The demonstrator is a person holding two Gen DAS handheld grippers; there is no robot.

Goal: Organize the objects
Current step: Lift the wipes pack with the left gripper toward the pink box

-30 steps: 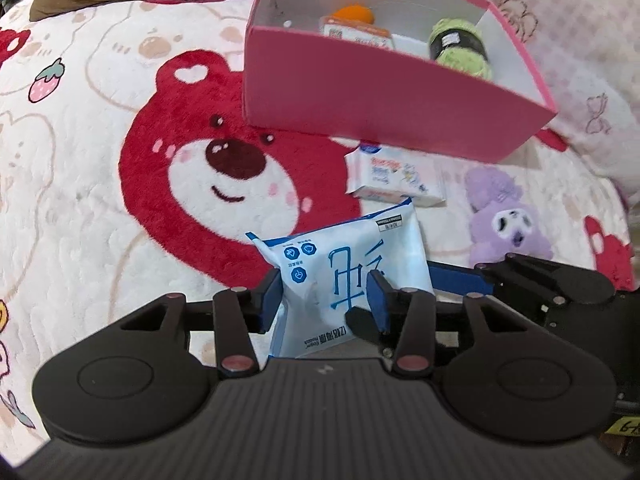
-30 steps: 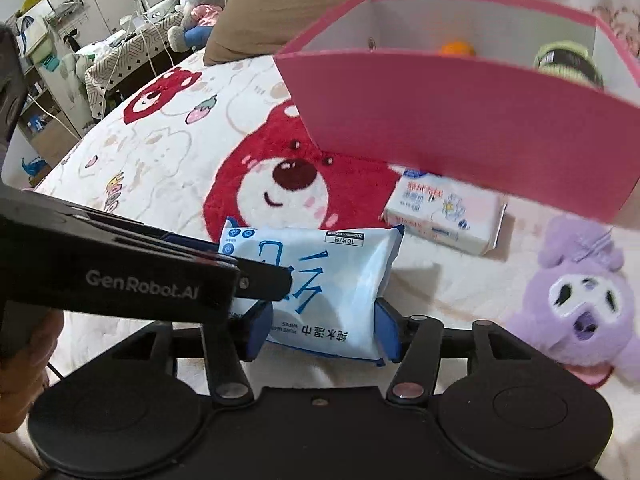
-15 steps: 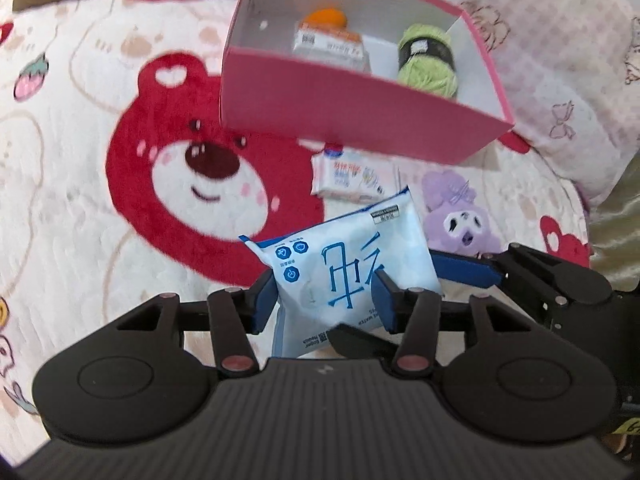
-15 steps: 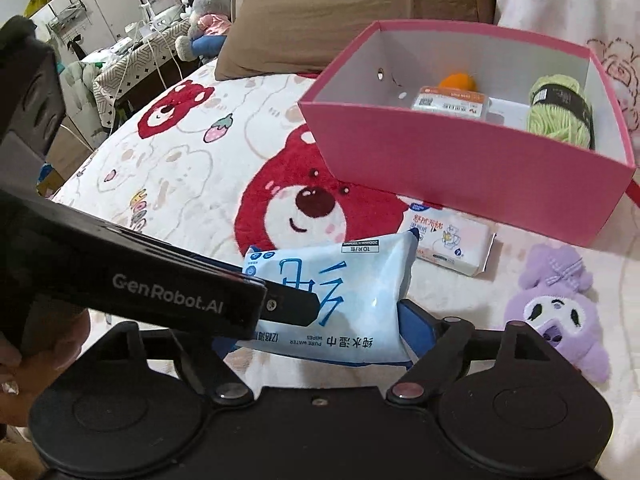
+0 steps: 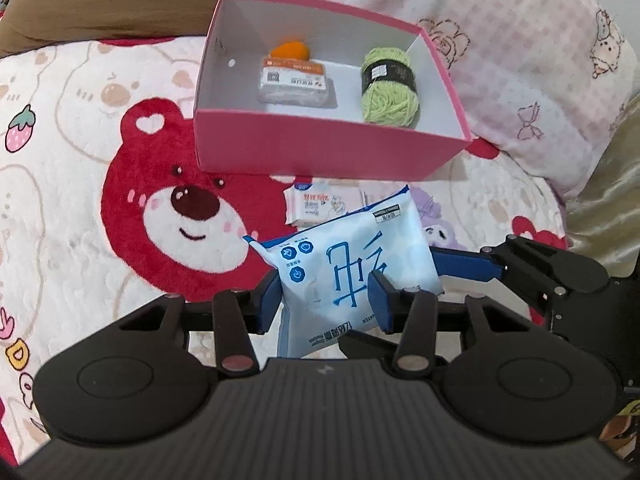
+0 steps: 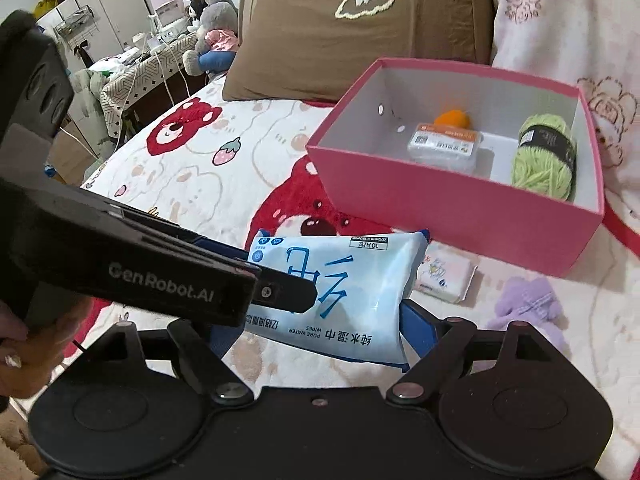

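Observation:
A light blue pack of wet wipes (image 5: 348, 264) (image 6: 340, 292) is held in the air above the bed by both grippers. My left gripper (image 5: 326, 300) is shut on one side of it. My right gripper (image 6: 320, 324) is shut on it across the other side, its left finger hidden behind the left gripper's body. Ahead stands an open pink box (image 5: 320, 152) (image 6: 452, 208) holding a green yarn ball (image 5: 390, 88) (image 6: 544, 156), a clear packet with an orange label (image 5: 296, 82) (image 6: 444, 146) and an orange ball (image 5: 290, 49).
A small pack of tissues (image 5: 320, 206) (image 6: 444, 276) and a purple plush toy (image 6: 528, 308) lie on the bear-print blanket (image 5: 100, 200) in front of the box. A brown pillow (image 6: 360, 24) and a pink pillow (image 5: 540, 60) lie behind it.
Both grippers have lifted the wipes pack off the blanket and risen, so the inside of the pink box now shows from above.

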